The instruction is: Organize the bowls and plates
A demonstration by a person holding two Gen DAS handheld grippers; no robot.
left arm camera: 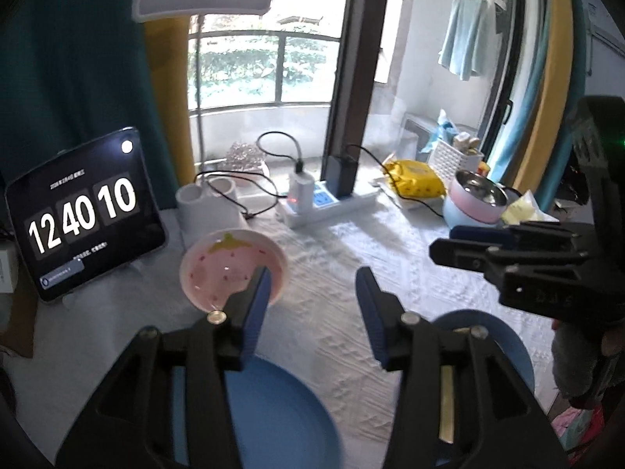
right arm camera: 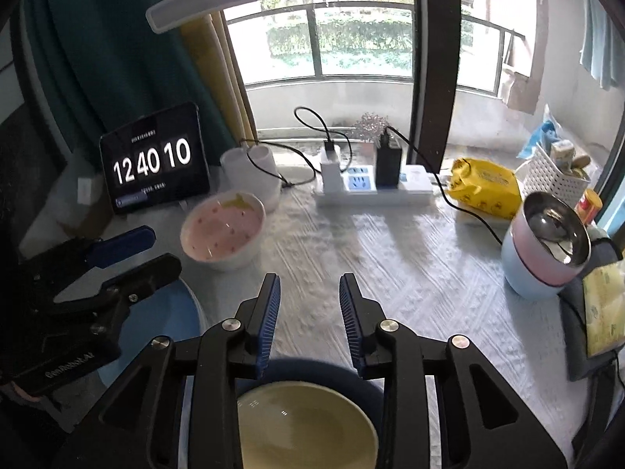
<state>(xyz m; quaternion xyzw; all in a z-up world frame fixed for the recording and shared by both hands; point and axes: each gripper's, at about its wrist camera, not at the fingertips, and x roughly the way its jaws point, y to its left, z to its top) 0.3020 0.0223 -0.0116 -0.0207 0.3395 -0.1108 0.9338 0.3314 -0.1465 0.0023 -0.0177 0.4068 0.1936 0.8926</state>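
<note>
A pink strawberry-print bowl (left arm camera: 230, 265) stands on the white cloth, just beyond my left gripper (left arm camera: 312, 293), which is open and empty. A light blue plate (left arm camera: 273, 422) lies under the left gripper. A second blue dish (left arm camera: 511, 336) lies right of it. In the right wrist view my right gripper (right arm camera: 309, 293) is open and empty above a yellow-green dish (right arm camera: 308, 422) that sits in a dark blue bowl (right arm camera: 312, 367). The pink bowl (right arm camera: 222, 230) is ahead to its left, the light blue plate (right arm camera: 164, 324) under the left gripper (right arm camera: 129, 250).
A tablet clock (right arm camera: 154, 160), white cups (right arm camera: 250, 172), a power strip (right arm camera: 375, 187) with cables, a yellow pack (right arm camera: 484, 187) and a white basket (right arm camera: 554, 176) line the back. Stacked pink and blue steel bowls (right arm camera: 547, 246) stand at the right.
</note>
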